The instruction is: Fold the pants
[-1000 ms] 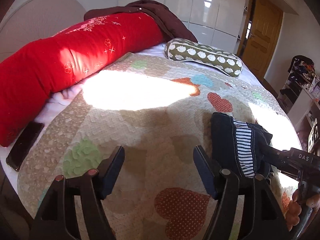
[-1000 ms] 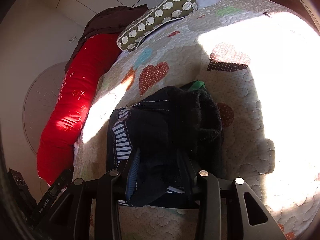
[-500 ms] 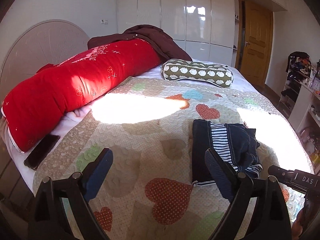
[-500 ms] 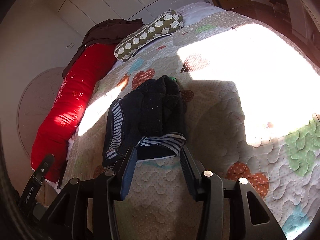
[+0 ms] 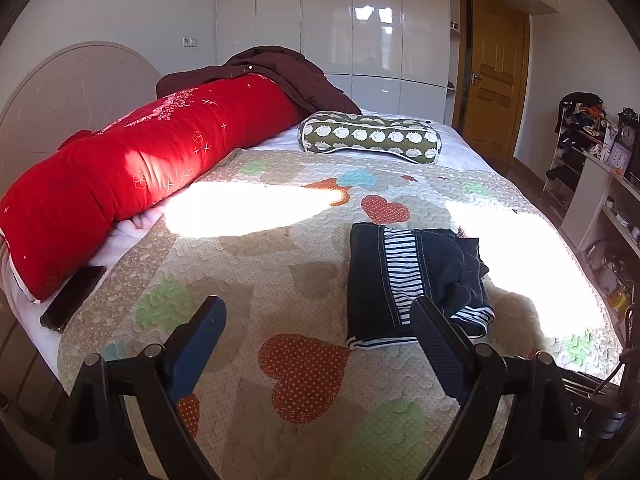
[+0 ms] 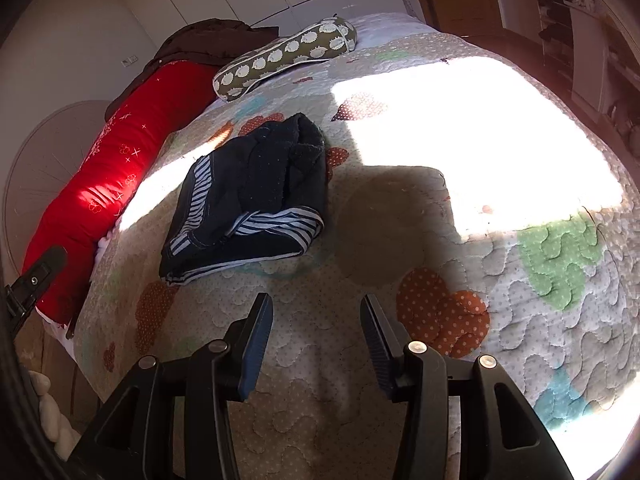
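Note:
The dark navy pants point(image 5: 404, 276) with a blue-and-white striped lining lie folded in a compact bundle on the heart-patterned quilt point(image 5: 280, 248). They also show in the right wrist view point(image 6: 256, 200), left of centre. My left gripper point(image 5: 320, 312) is open and empty, held above the quilt's near edge, with its right finger just in front of the bundle. My right gripper point(image 6: 316, 312) is open and empty, a short way back from the bundle's striped hem.
A long red bolster point(image 5: 136, 168) lies along the headboard side, with a dark brown garment point(image 5: 280, 72) at its far end. A green patterned pillow point(image 5: 370, 136) lies at the far side. A black phone point(image 5: 74, 298) sits by the bed's edge. Shelves point(image 5: 596, 184) stand at right.
My right gripper has let go of the pants and pulled back from the bundle. My left gripper has risen and drawn back too. The pants stay folded on the quilt.

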Tool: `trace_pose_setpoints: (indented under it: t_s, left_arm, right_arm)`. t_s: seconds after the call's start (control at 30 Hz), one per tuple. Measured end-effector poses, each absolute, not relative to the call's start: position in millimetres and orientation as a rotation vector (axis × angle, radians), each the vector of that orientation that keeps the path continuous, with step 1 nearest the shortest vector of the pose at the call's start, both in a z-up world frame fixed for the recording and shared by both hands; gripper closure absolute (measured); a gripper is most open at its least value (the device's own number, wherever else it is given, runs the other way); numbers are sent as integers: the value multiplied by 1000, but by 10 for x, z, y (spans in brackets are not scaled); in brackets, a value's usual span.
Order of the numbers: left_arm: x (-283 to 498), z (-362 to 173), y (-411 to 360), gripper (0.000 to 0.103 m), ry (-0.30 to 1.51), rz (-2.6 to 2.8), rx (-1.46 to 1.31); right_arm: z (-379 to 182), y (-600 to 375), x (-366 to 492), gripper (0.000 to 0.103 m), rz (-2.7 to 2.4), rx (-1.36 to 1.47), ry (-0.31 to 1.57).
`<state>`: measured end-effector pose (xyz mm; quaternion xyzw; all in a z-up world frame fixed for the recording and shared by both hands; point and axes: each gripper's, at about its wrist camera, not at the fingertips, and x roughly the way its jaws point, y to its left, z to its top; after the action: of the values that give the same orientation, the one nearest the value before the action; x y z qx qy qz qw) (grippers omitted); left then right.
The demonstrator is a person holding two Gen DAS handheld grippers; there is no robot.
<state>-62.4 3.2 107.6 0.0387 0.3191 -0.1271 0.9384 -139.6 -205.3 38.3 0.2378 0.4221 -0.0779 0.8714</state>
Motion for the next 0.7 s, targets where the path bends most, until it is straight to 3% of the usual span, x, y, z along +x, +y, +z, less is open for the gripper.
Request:
trace_pose_setpoints:
  t_s: [0.47,0.7]
  left_arm:
    - [-656,1033,147,10,657,-279,29]
    - [-780,1265,374,6,519,-181,-42]
  right_arm:
    - [318,-1949,-1462,50,-207,427,912]
    - [673,-1852,-1645,49,-225,354,723]
